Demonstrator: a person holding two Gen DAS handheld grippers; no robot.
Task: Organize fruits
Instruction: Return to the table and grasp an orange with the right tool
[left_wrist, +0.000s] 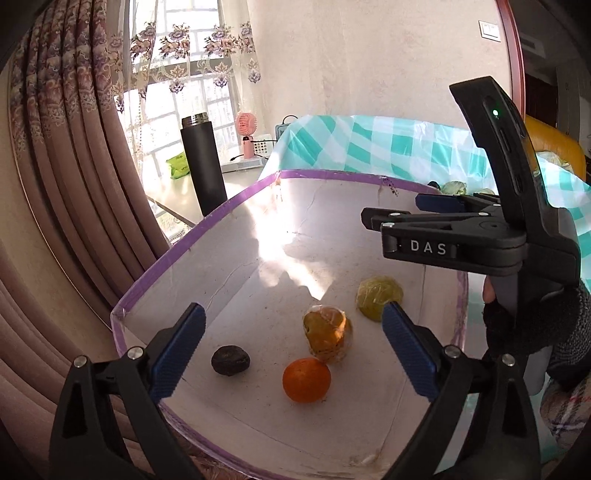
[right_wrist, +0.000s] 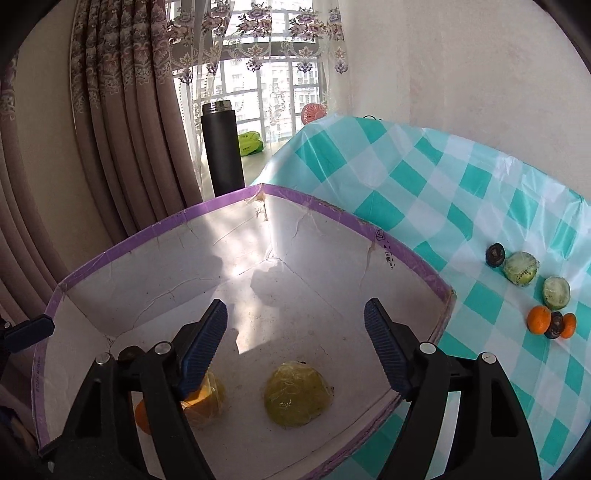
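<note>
A white box with a purple rim (left_wrist: 236, 201) (right_wrist: 314, 205) holds a small orange (left_wrist: 306, 380), a dark round fruit (left_wrist: 231, 360), a wrapped orange-yellow fruit (left_wrist: 328, 334) (right_wrist: 207, 400) and a wrapped yellow-green fruit (left_wrist: 378, 297) (right_wrist: 297, 395). My left gripper (left_wrist: 291, 350) is open and empty above the box. My right gripper (right_wrist: 295, 347) is open and empty over the box; it also shows in the left wrist view (left_wrist: 391, 208). Several more fruits lie on the checked cloth: dark ones (right_wrist: 495, 254), wrapped green ones (right_wrist: 521, 267) and oranges (right_wrist: 539, 319).
A teal-and-white checked tablecloth (right_wrist: 443, 177) covers the table right of the box. A black flask (left_wrist: 203, 166) (right_wrist: 223, 147), a pink fan (left_wrist: 245, 129) and a green packet (right_wrist: 251, 144) stand by the window. Curtains (left_wrist: 74, 184) hang on the left.
</note>
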